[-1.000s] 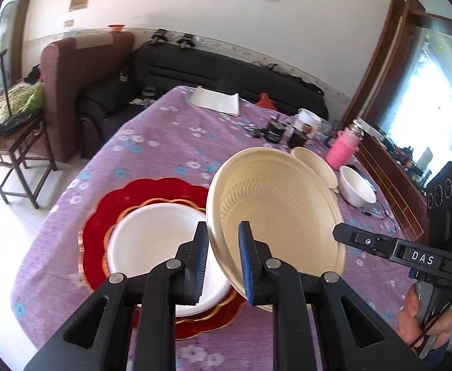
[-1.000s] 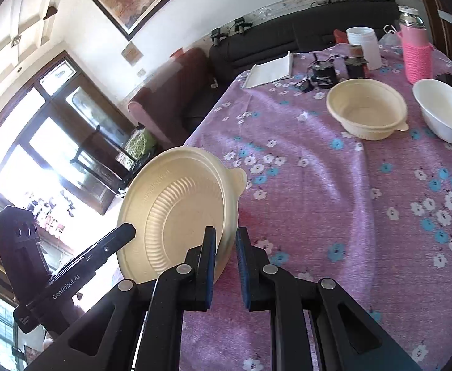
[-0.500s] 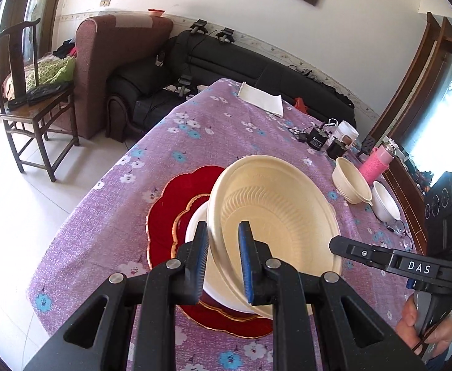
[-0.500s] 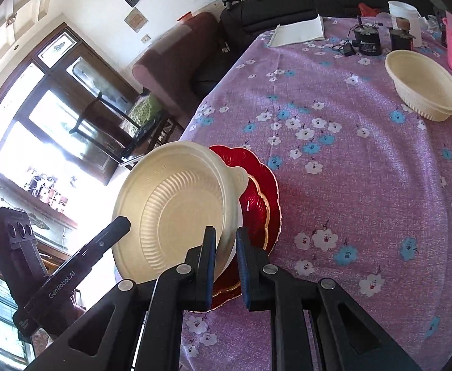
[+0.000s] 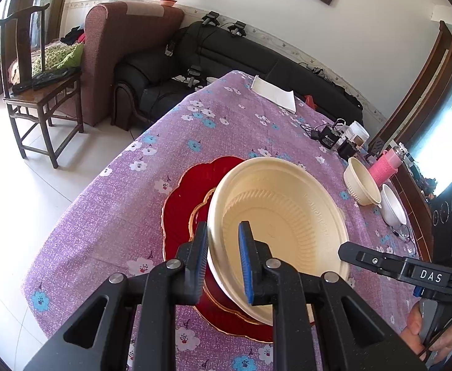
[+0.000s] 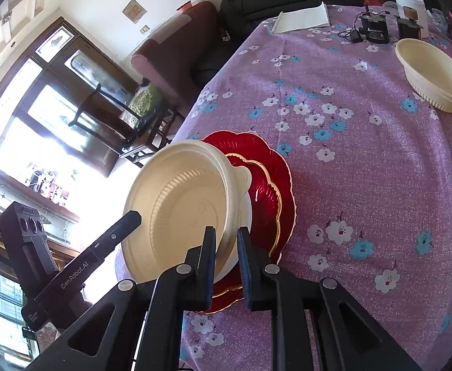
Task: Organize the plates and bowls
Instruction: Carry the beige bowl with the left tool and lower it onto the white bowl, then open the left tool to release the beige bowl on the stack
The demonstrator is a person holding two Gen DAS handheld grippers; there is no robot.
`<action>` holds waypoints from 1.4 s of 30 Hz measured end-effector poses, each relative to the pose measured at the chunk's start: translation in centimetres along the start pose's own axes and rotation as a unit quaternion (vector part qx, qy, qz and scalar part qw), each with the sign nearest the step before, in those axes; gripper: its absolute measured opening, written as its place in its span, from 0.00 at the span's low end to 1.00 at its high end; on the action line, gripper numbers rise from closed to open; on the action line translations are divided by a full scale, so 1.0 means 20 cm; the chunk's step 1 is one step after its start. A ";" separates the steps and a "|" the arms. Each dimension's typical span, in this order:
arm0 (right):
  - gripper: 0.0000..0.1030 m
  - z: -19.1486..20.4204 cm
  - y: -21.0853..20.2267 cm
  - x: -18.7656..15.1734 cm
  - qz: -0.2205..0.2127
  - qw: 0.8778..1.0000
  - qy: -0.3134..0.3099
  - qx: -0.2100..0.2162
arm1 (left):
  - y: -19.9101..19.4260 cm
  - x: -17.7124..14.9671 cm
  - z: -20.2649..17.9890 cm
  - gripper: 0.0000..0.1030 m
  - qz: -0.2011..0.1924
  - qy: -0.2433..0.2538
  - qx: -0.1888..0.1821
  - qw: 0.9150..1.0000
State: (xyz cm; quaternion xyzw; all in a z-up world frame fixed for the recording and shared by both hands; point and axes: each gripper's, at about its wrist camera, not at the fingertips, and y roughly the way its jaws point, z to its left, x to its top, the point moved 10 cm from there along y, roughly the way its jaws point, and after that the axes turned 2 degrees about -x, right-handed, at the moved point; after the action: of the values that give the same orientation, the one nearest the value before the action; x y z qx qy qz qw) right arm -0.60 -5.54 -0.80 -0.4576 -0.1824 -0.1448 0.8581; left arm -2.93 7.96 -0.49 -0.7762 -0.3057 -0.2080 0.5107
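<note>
A cream ribbed bowl (image 5: 281,216) is tilted over a stack of two red scalloped plates (image 5: 188,191) near the table's front left corner. My left gripper (image 5: 224,232) is shut on the bowl's near rim. On the opposite rim my right gripper (image 6: 226,238) is shut on the same cream bowl (image 6: 179,204). In the right wrist view a white dish (image 6: 247,213) peeks out under the bowl, on the red plates (image 6: 269,167). I cannot tell whether the bowl touches the dish. A second cream bowl (image 6: 432,77) stands far right.
A white bowl (image 5: 392,207) and a pink bottle (image 5: 383,167) stand beside the second cream bowl (image 5: 360,182). Folded white paper (image 5: 273,92) and black chargers (image 5: 327,136) lie at the far end. The table edge runs just left of the plates, above the floor and a wooden chair (image 5: 40,92).
Both grippers carried the cream bowl down and over the red plate stack. The bowl now covers most of the white dish that lay bare a second ago.
</note>
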 end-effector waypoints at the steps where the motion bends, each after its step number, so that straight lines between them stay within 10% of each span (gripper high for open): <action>1: 0.17 0.00 0.00 0.00 0.000 1.000 0.001 -0.001 | 0.00 0.00 0.00 0.17 0.000 0.001 0.002 1.000; 24: 0.17 -0.06 -0.14 0.00 -0.026 1.000 0.007 0.006 | -0.11 0.05 -0.04 0.26 -0.029 0.006 0.011 1.000; 42: 0.21 -0.51 -0.54 0.07 -0.103 0.991 0.089 0.005 | -0.14 -0.08 -0.82 0.55 -0.023 0.151 -0.049 0.987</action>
State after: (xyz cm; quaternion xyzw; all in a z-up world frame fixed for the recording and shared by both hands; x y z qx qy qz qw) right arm -2.07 -20.07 2.42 -0.4175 -0.1527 -0.2718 0.8535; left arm -6.09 -6.80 6.79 -0.7527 -0.2320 -0.3491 0.5076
